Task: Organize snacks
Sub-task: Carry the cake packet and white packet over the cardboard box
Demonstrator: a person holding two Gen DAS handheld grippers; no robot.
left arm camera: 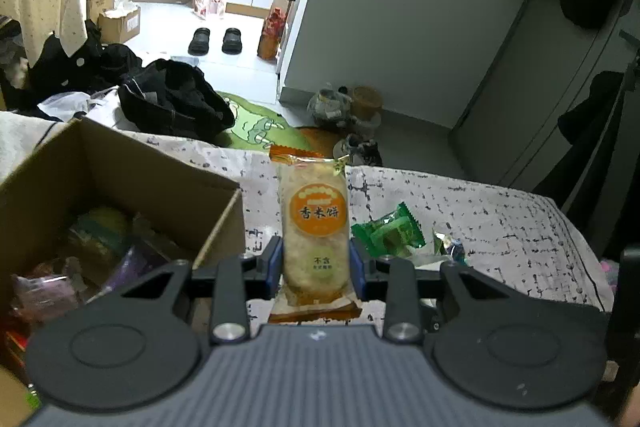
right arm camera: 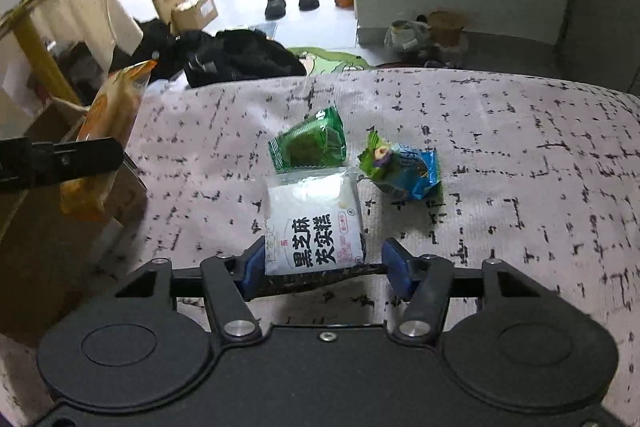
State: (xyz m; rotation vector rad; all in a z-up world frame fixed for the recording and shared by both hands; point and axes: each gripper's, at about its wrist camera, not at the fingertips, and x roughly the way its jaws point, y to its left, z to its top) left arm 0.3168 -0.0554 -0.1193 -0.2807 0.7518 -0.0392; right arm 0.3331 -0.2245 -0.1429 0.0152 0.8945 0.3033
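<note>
My left gripper [left arm camera: 316, 265] is shut on an orange rice cracker packet [left arm camera: 314, 223] and holds it upright above the bed, just right of an open cardboard box [left arm camera: 120, 179] with several snacks inside. The packet [right arm camera: 108, 143] and the left gripper's arm also show at the left of the right wrist view. My right gripper [right arm camera: 324, 267] has its blue pads [right arm camera: 396, 267] on either side of a white black-sesame cake packet [right arm camera: 314, 219] lying on the bed cover; the right pad stands a little off it. A green packet [right arm camera: 310, 143] and a blue-green packet [right arm camera: 404, 167] lie just beyond.
The bed cover [right arm camera: 500, 155] is white with black marks. The box [right arm camera: 40, 227] stands at its left edge. Beyond the bed are black clothes [left arm camera: 172, 99], a green rug [left arm camera: 256, 123], slippers [left arm camera: 216, 41] and a grey wall [left arm camera: 400, 7].
</note>
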